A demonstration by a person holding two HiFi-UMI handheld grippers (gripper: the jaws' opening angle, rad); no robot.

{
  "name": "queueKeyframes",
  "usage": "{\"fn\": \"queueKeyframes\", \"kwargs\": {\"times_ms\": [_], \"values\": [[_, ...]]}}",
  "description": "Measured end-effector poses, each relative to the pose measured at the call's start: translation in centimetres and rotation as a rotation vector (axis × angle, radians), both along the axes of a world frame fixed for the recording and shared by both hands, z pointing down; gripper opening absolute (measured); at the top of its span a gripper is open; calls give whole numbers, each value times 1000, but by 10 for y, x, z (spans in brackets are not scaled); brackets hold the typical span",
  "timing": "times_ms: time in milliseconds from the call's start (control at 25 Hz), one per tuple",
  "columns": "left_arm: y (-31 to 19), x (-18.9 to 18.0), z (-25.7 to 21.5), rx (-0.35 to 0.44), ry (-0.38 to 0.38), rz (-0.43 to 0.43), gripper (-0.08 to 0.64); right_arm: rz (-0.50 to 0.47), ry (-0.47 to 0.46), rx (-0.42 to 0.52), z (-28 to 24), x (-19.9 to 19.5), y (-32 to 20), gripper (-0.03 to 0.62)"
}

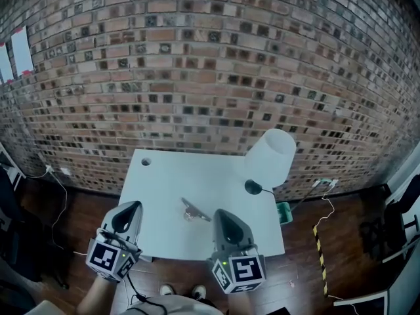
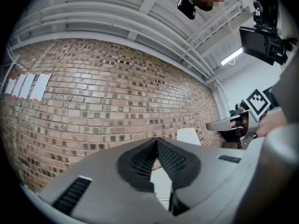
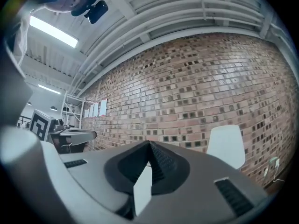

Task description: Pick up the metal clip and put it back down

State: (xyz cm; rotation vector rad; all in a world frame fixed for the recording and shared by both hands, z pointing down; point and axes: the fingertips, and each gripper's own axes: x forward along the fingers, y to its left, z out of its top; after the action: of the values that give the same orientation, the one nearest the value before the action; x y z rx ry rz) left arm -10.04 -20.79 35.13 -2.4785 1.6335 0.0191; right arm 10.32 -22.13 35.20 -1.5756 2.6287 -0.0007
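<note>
Bench [image 1: 164,176]: white top, far edge against a brick wall [image 1: 210,64], left, right and near edges free. The middle and the far left part of the top are bare apart from a round hole [image 1: 146,161] by the far left corner. The far right corner is taken by a lamp: its white shade [image 1: 272,157] hangs over that corner and its dark round base [image 1: 253,188] stands near the right edge. Metal clip [image 1: 195,210] lies flat in the near half of the bench, about mid-width, between the two tools and closer to the right one. Its long axis runs on a diagonal, one end toward the far left corner, the other toward the near right corner; which end is the mouth cannot be told. Left tool [image 1: 134,205] is at the near left corner, well apart from the clip; in the left gripper view its jaws [image 2: 156,146] meet at the tips with nothing between them. Right tool [image 1: 218,213] is over the near edge, right of the middle, its tip just beside the clip's near-right end. In the right gripper view its jaws [image 3: 149,147] are closed and empty, facing the wall and the shade. The floor [image 1: 85,209] is dark wood. A small green bin [image 1: 283,212] sits on it off the right edge, and a cable with a yellow-black strip [image 1: 319,241] trails further right. Paper sheets [image 1: 20,51] hang on the wall far to the left.
</note>
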Motion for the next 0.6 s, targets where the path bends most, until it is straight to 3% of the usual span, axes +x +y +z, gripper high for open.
{"fn": "queueKeyframes", "kwargs": {"times_ms": [400,600], "values": [[6,3,3,-30,-27,6,-3,-34,33,-3,-3,-10,4,-20],[9,-12,5,-41,-10,20,-3,-20,68,-21,5,-24,12,-20]]}}
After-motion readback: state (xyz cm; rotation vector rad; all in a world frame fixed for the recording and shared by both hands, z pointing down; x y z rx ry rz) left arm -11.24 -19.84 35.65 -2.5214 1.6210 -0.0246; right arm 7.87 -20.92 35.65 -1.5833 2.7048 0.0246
